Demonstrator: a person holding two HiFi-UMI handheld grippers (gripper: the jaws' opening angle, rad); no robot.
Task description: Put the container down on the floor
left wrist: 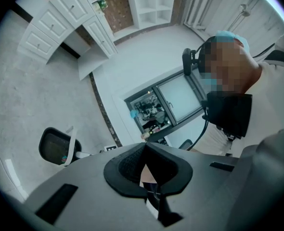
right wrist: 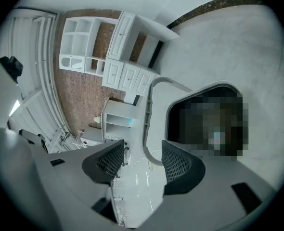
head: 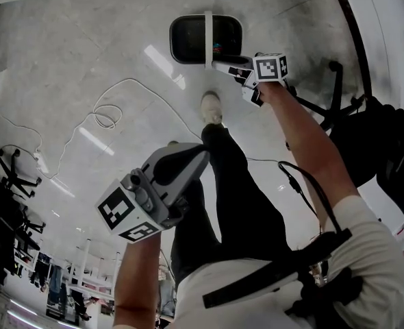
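Observation:
The container (head: 188,40), a dark bin with a white handle (head: 207,38) across its top, stands on the pale floor at the top of the head view. My right gripper (head: 233,67) is just beside the bin's right rim. In the right gripper view it (right wrist: 142,150) is open with nothing between the pads, and the white handle (right wrist: 149,124) curves just beyond the tips. My left gripper (head: 198,153) hangs lower in the head view, well away from the bin, over the person's leg. Its jaws (left wrist: 146,150) are shut and hold nothing; the container (left wrist: 55,146) shows far off at the left.
A thin white cable (head: 106,115) loops across the floor left of the bin. A black chair base (head: 332,94) stands to the right. The person's shoe (head: 211,107) is just below the bin. White cabinets (right wrist: 127,66) line the far wall.

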